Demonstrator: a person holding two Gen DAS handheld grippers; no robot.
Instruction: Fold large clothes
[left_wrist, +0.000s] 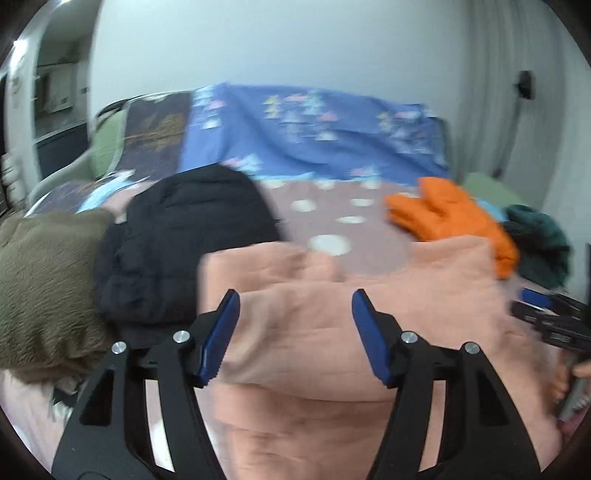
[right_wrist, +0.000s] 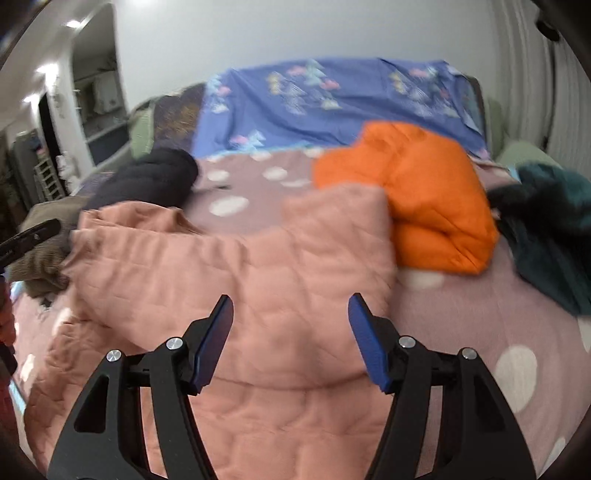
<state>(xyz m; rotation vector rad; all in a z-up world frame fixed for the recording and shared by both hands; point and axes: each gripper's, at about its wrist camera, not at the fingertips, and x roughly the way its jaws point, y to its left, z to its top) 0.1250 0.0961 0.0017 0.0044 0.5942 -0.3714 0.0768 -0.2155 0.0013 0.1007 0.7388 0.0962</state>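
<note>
Above the pink quilted jacket (left_wrist: 332, 332), left gripper (left_wrist: 295, 306) and right gripper (right_wrist: 291, 310) gape wide, holding nothing

A dotted mauve bed (right_wrist: 480, 317) carries peach (right_wrist: 236, 266), orange (right_wrist: 424, 199), black (left_wrist: 192, 236), brown (left_wrist: 40, 280) and teal (right_wrist: 550, 229) jackets

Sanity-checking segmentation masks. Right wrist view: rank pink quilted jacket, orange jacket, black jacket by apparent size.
1. pink quilted jacket: fills most of the foreground, though nearest the camera.
2. orange jacket: mid-sized bundle, farther back.
3. black jacket: smallest showing, partly hidden behind the pink one, so true size unsure.
</note>
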